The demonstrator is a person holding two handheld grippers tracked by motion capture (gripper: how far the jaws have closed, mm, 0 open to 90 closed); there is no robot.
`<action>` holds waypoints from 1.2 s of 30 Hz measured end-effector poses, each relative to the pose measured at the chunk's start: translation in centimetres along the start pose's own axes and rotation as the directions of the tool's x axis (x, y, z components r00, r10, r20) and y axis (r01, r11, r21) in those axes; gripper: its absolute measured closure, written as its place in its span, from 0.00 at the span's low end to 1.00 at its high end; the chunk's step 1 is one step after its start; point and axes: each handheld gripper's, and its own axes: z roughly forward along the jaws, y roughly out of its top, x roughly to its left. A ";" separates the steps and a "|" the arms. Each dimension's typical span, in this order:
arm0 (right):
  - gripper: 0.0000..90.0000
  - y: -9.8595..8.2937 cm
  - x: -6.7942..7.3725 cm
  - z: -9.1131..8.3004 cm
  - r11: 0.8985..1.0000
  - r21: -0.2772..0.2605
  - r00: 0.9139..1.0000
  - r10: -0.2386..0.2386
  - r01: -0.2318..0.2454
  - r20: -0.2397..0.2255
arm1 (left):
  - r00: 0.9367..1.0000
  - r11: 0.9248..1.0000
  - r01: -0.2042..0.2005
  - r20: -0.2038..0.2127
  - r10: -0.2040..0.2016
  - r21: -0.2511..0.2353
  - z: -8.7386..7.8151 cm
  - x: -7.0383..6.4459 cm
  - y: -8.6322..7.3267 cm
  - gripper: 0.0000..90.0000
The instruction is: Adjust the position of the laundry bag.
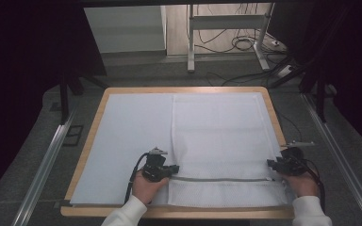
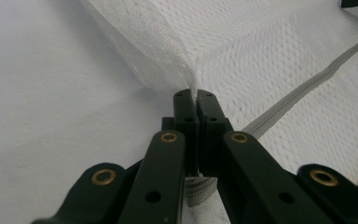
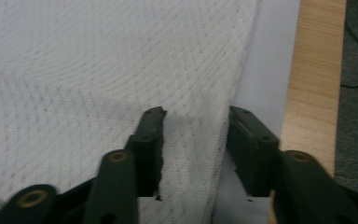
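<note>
A white mesh bag (image 1: 217, 136) with a grey zipper (image 1: 221, 179) near its front end lies flat on the right half of a white sheet (image 1: 132, 136). My left gripper (image 1: 174, 168) is at the bag's left edge, level with the zipper. In the left gripper view it (image 2: 195, 95) is shut on a pinched fold of the mesh (image 2: 270, 51), which lifts slightly there. My right gripper (image 1: 271, 164) is at the bag's right edge. It (image 3: 196, 116) stands open, its jaws straddling the edge of the mesh (image 3: 98, 60) without closing on it.
The sheet covers a wooden table (image 1: 101, 110), whose bare rim (image 3: 312, 84) runs just beyond the bag's right edge. Metal rails (image 1: 42, 165) line the floor on both sides. Desk legs and cables (image 1: 235, 42) stand behind the table.
</note>
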 end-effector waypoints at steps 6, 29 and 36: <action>0.91 0.0 0.3 -0.1 0.999 0.004 0.999 -0.046 0.046 -0.015 | 1.000 1.000 -0.001 -0.001 0.001 -0.003 -0.1 0.0 0.0 0.99; 0.97 0.1 0.1 -0.2 0.999 -0.036 0.999 -0.029 0.028 -0.030 | 1.000 1.000 0.007 -0.005 -0.007 -0.009 -0.3 0.5 0.2 0.99; 0.97 0.2 0.4 -0.1 0.999 -0.043 0.999 -0.035 0.033 -0.033 | 1.000 1.000 0.007 -0.010 -0.007 -0.014 -0.7 0.8 0.3 0.99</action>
